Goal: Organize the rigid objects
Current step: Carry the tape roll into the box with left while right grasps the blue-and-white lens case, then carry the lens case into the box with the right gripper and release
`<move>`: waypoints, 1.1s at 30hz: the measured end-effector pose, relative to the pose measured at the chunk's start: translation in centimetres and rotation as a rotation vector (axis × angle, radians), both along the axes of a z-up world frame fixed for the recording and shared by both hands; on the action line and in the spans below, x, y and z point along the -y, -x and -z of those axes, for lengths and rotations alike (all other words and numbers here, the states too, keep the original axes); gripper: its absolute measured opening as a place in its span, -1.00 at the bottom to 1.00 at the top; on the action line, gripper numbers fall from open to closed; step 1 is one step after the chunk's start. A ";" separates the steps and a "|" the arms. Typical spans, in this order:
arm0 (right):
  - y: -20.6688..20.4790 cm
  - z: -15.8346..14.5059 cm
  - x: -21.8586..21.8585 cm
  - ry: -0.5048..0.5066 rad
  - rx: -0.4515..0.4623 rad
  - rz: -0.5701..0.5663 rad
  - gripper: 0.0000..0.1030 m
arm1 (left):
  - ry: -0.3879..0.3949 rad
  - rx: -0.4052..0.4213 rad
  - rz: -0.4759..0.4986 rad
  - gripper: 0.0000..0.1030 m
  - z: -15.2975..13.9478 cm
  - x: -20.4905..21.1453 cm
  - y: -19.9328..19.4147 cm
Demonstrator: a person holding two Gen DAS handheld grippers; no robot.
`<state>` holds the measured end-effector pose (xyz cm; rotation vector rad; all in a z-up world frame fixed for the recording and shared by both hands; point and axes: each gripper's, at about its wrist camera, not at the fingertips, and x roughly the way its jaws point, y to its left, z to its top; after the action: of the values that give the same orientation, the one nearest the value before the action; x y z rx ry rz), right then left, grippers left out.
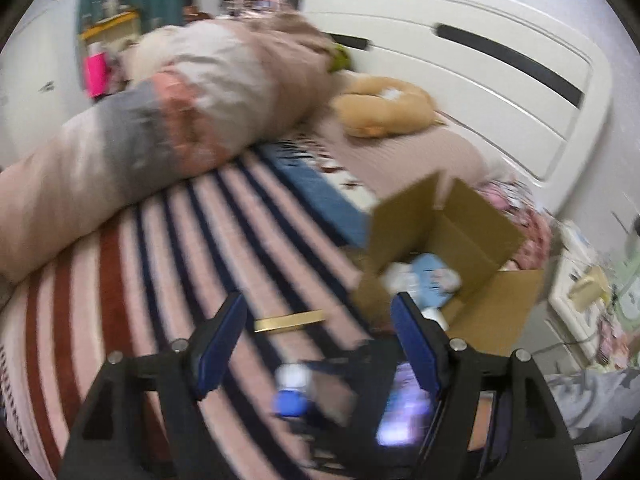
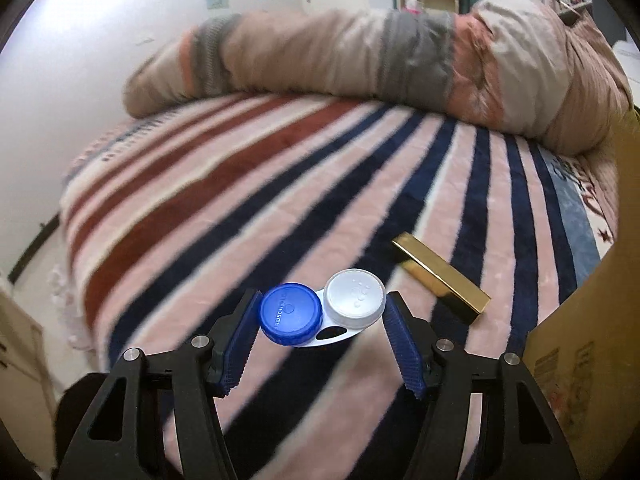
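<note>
**Gripping a contact lens case over the striped bed**

Holding a contact lens case (image 2: 324, 314) between its blue ribbed pads (image 2: 240, 340), the right gripper (image 2: 322, 316) is hanging just above a striped blanket (image 2: 240, 200) that is covering the bed. The case is showing a blue cap on the left and a white cap on the right, joined by a white base, and the two pads are pressing in on it from either side, so the jaws are closing on the case rather than standing free.

A gold bar-shaped box (image 2: 440, 278) is lying on the blanket just beside the case, to its right and slightly farther off, apart from the gripper. A rolled duvet (image 2: 400, 56) in pink, grey and beige is stretching across the far side of the bed.

In the left wrist view, blurred by motion, the left gripper (image 1: 316, 340) is holding its jaws wide apart with nothing between the blue pads (image 1: 218, 344). Below it, the lens case (image 1: 292, 394) is appearing as a blue and white smear. The gold box (image 1: 290, 321) is lying on the blanket (image 1: 160, 260) ahead. An open cardboard box (image 1: 476, 224) is standing to the right, at the bed's edge, with pale blue and white items (image 1: 430, 276) inside that are too blurred to name. A tan plush toy (image 1: 384, 108) is resting near the white headboard (image 1: 500, 92).
</note>
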<state>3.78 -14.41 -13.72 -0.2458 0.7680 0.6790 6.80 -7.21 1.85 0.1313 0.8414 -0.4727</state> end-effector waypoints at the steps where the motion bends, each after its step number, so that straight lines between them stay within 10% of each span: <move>1: 0.6 -0.6 0.0 -0.010 0.005 -0.014 0.14 | -0.006 0.004 -0.027 0.40 0.3 -1.4 0.2; 17: 5.2 -16.0 9.3 -0.030 0.217 0.142 0.14 | 0.043 -0.101 -0.086 0.40 7.1 -4.6 -0.4; 26: 0.9 -14.5 16.8 0.084 0.087 0.320 0.15 | 0.012 -0.148 -0.090 0.61 12.6 -0.8 -4.3; 33: 0.4 -12.9 17.7 0.112 0.060 0.291 0.58 | -0.099 -0.136 -0.068 0.80 18.3 4.0 -7.0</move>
<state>3.39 -32.07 -0.82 -0.2488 0.7669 0.3529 13.80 -11.25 -16.50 0.1629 0.9999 -0.3790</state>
